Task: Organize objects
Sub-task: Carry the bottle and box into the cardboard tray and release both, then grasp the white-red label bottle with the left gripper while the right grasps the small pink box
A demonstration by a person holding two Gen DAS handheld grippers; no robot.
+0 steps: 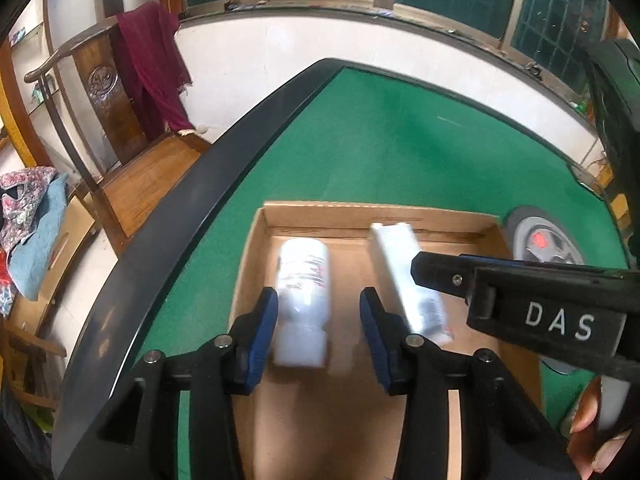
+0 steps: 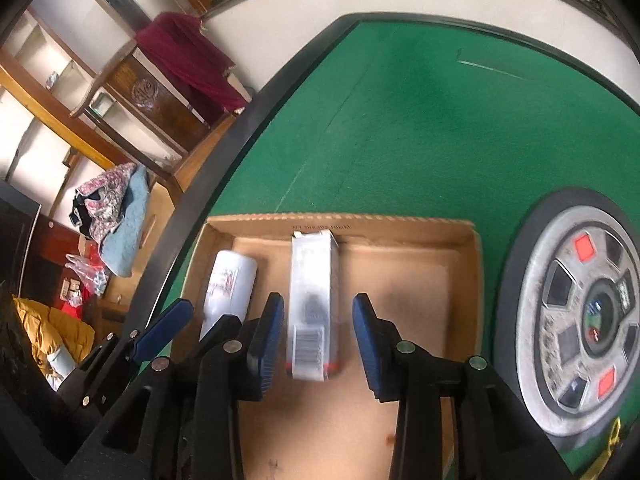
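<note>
Left wrist view: left gripper [image 1: 318, 320] is spread wide, holding nothing, hanging over the cardboard tray [image 1: 256, 256] on the green table [image 1: 400, 140]. White bottle [image 1: 303, 300] lies on its side between the fingers, closer to the left pad, cap end toward the camera. White carton [image 1: 404, 276] lies beside it, just past the right pad, angled. Right gripper's black body comes in from the right over the carton's near end.

Risk here: the bottle is round and lying flat, so an off-centre close would likely roll it into the tray wall or squirt it out. The two tools are also close together; closing both at once could knock them.

Right wrist view: right gripper [image 2: 318, 334] is also wide and empty, and the carton [image 2: 312, 304] lies lengthwise between its fingers, barcode end nearest, far end at the back wall of the tray [image 2: 476, 264]. Bottle [image 2: 230, 288] is left of the left pad; the other gripper's blue pad [image 2: 164, 330] overlaps it. Frame is motion-blurred, so contact with the carton is hard to call; looks apart. Grey round hub [image 2: 576, 320] sits off to the right on the table [image 2: 440, 120].
</note>
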